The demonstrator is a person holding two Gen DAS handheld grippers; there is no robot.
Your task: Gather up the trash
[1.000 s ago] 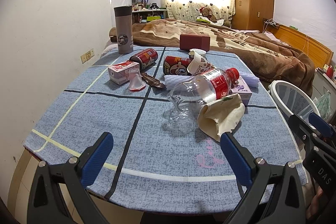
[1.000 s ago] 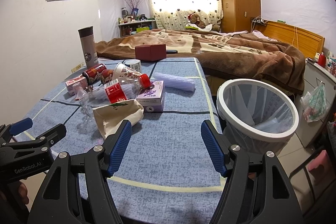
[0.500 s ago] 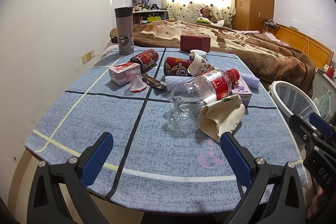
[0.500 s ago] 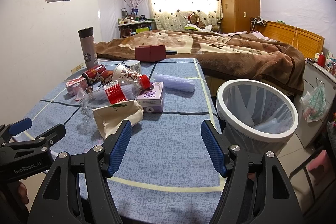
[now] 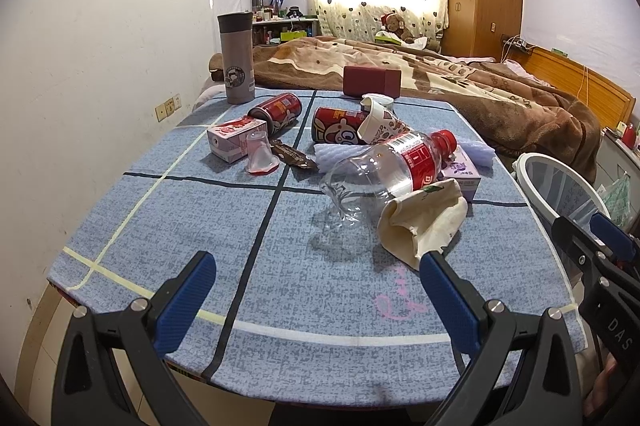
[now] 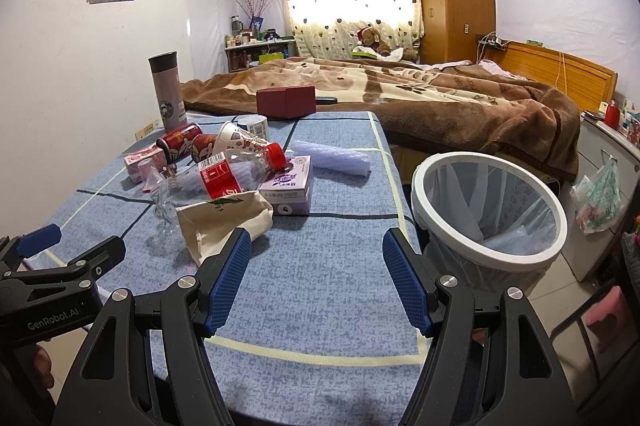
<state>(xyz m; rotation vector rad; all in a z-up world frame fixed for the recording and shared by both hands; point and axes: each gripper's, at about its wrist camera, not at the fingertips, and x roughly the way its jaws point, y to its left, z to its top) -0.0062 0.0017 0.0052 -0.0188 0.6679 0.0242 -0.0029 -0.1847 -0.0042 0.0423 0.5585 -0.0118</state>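
Observation:
Trash lies in a heap on the blue table (image 5: 200,246): a clear plastic bottle (image 5: 384,166) with a red cap, a crumpled beige paper bag (image 5: 420,222), two red cans (image 5: 280,110), a pink carton (image 5: 232,138), a small plastic cup (image 5: 258,156), a paper cup (image 5: 380,126) and a purple box (image 6: 286,184). A white bin (image 6: 488,210) with a liner stands off the table's right edge. My left gripper (image 5: 316,274) hangs open over the near table edge, empty. My right gripper (image 6: 316,258) is open too, just right of the beige bag (image 6: 224,222).
A grey thermos (image 5: 236,58) and a dark red box (image 5: 372,80) stand at the table's far edge. A bed with a brown blanket (image 6: 420,98) lies beyond. A wall runs along the left, and a plastic bag (image 6: 600,202) hangs at the right.
Both views have shifted only a little; the grippers stay open and no object on the table has moved.

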